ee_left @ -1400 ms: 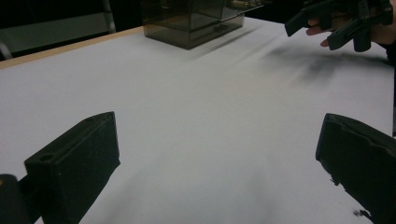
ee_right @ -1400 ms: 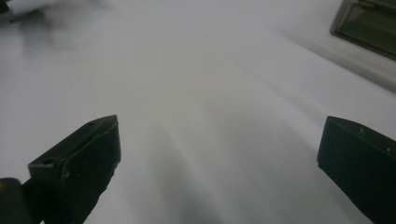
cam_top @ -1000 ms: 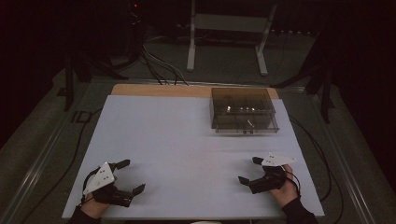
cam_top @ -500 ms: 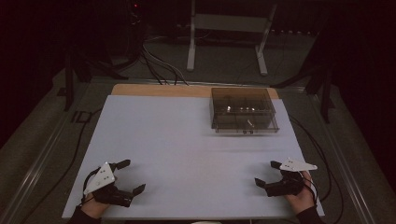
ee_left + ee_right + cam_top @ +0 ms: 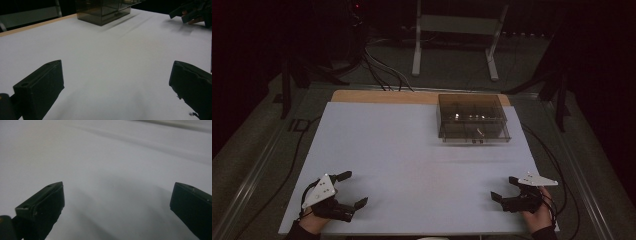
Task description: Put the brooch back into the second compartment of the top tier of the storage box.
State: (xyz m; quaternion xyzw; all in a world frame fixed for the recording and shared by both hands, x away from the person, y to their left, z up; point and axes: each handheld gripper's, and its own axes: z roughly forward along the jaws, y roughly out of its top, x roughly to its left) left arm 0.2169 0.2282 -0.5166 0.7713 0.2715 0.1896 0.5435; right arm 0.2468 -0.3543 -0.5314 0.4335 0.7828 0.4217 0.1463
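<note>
2 hand-held grippers agape; left gripper view catches smoky box point(image 5: 103, 11).

White tabletop point(image 5: 412, 150) spanning scene, wooden strip point(image 5: 377, 96) showing along far edge. Smoky transparent drawer box point(image 5: 473, 118) sitting directly on tabletop at far right, small items inside too dim to identify.

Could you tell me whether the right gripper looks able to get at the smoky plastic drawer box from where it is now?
Probably yes. The right gripper is open at the table's near right edge, and the drawer box stands farther back on the same side. Bare white tabletop lies between them, with nothing in the way.
</note>
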